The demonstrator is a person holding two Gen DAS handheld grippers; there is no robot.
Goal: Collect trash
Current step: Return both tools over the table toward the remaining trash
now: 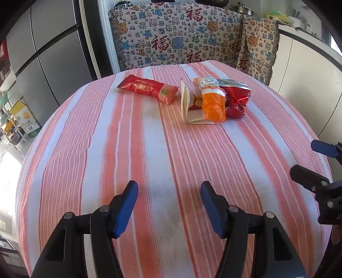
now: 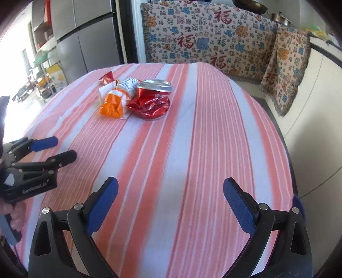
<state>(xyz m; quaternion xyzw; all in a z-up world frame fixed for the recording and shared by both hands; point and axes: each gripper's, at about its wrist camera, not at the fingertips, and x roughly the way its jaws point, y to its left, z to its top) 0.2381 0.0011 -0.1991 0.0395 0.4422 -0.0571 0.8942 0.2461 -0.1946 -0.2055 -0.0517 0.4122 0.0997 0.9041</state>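
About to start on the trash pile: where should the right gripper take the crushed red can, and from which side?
Grip the crushed red can across its buckled middle, probably from its bare right side: the orange wrapper crowds its left. It stands roughly upright, silver top up. The right gripper is open, well short of it.

Pink-striped tablecloth [image 1: 128, 149], patterned throw [image 1: 177, 34], grey fridge [image 1: 42, 53], perhaps a pot [image 1: 243, 9]

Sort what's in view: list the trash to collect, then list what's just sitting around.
Trash to collect:
red snack packet
orange and white wrapper
crushed red can

Just sitting around:
striped tablecloth
patterned blanket
fridge
metal pot

Both hand-held grippers, left and right, are open and empty.
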